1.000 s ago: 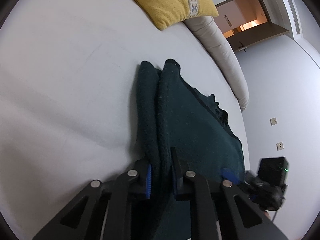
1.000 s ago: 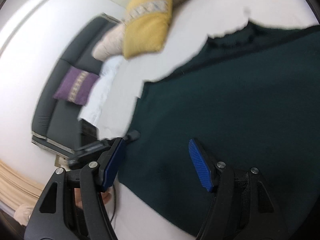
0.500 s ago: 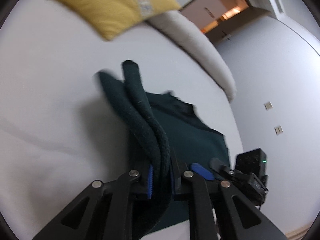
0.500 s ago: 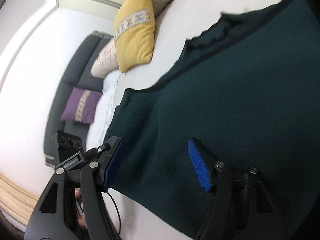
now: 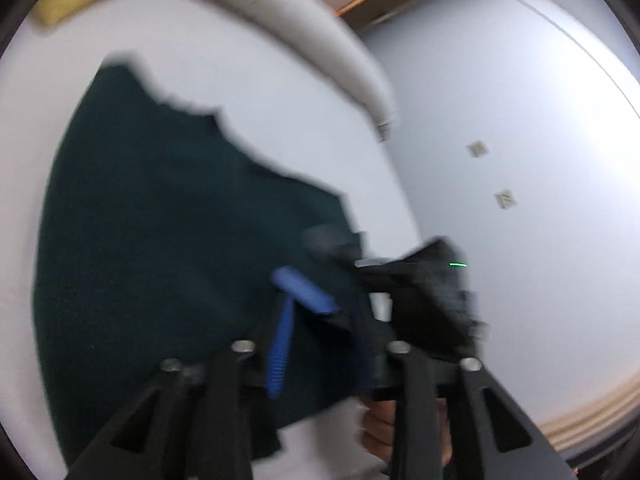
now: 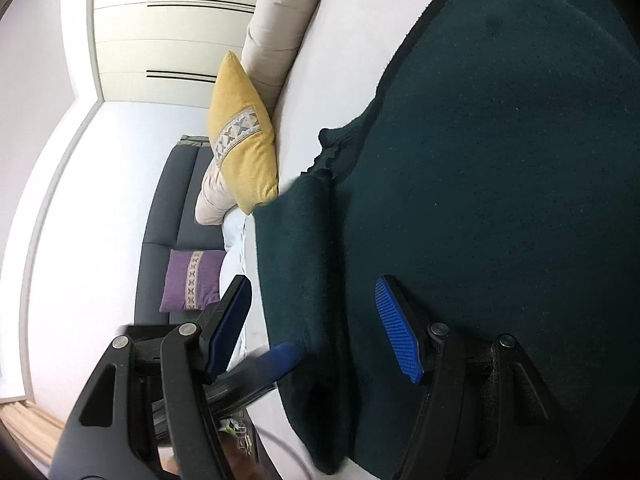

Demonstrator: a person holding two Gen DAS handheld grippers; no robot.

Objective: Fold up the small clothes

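Note:
A dark green knitted garment (image 5: 160,248) lies flat on the white bed (image 5: 240,92); the left wrist view is blurred by motion. My left gripper (image 5: 324,344) is open and empty above the garment's near edge. The right gripper's blue pad (image 5: 304,290) shows just ahead of it. In the right wrist view the garment (image 6: 500,200) has a strip folded over along its left edge (image 6: 296,264). My right gripper (image 6: 316,332) is open, its jaws either side of that folded edge. The left gripper's blue pad (image 6: 276,360) shows below it.
A yellow cushion (image 6: 244,140) and a beige bolster (image 6: 280,20) lie at the head of the bed. A dark sofa (image 6: 160,240) with a purple cushion (image 6: 192,280) stands beyond. A grey wall (image 5: 520,160) is past the bed's edge.
My left gripper has let go of the bunched sleeve and opened. The garment now lies flat with a strip folded over. Both views have swung round.

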